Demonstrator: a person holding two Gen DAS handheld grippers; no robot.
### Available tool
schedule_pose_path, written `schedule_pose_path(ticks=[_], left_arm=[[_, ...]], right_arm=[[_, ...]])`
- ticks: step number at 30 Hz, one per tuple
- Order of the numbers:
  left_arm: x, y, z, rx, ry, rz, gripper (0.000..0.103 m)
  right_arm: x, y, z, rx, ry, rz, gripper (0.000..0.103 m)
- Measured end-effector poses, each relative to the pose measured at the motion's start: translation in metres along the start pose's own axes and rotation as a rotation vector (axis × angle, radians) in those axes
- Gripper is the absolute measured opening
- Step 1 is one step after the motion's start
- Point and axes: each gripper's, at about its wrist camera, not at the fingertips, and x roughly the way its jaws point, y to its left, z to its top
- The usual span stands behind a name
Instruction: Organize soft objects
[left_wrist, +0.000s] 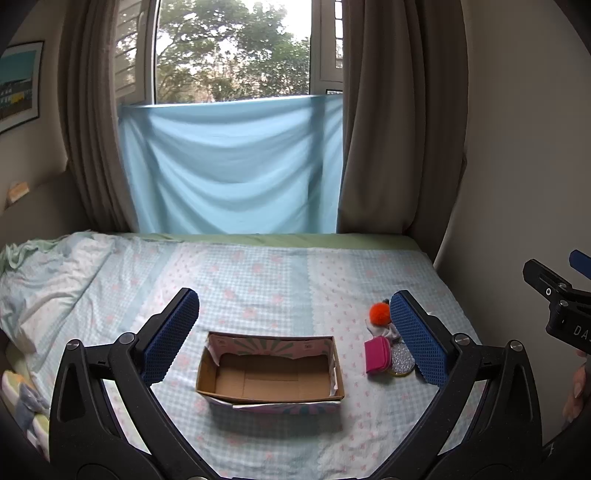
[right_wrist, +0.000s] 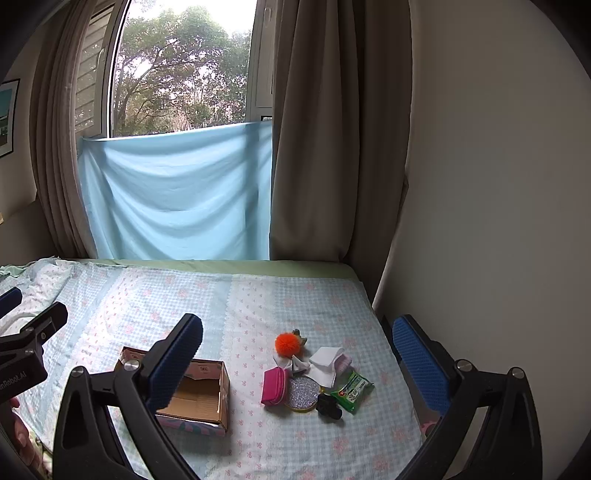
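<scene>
An open cardboard box (left_wrist: 271, 373) sits empty on the bed; it also shows in the right wrist view (right_wrist: 207, 391). To its right lies a small pile: an orange pompom (right_wrist: 286, 343), a pink pouch (right_wrist: 275, 386), a glittery round pad (right_wrist: 303, 393), white folded cloth (right_wrist: 327, 363), a green packet (right_wrist: 351, 389) and a black clip (right_wrist: 328, 406). The pompom (left_wrist: 380, 314) and the pouch (left_wrist: 376, 356) show in the left wrist view. My left gripper (left_wrist: 291, 332) is open above the box. My right gripper (right_wrist: 299, 354) is open and empty above the pile.
The bed has a light blue checked sheet (right_wrist: 221, 295). A rumpled blanket (left_wrist: 48, 273) lies at the left. A wall (right_wrist: 498, 221) borders the bed on the right. Brown curtains (left_wrist: 399, 129) and a blue cloth (left_wrist: 232, 166) hang behind the bed.
</scene>
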Motion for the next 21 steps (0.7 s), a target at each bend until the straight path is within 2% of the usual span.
schedule_pose_path(ticks=[21], left_arm=[[0.0047, -0.0004, 0.0022, 0.001, -0.002, -0.004, 0.102]], right_arm=[[0.0029, 0.0021, -0.0024, 0.003, -0.017, -0.007, 0.103]])
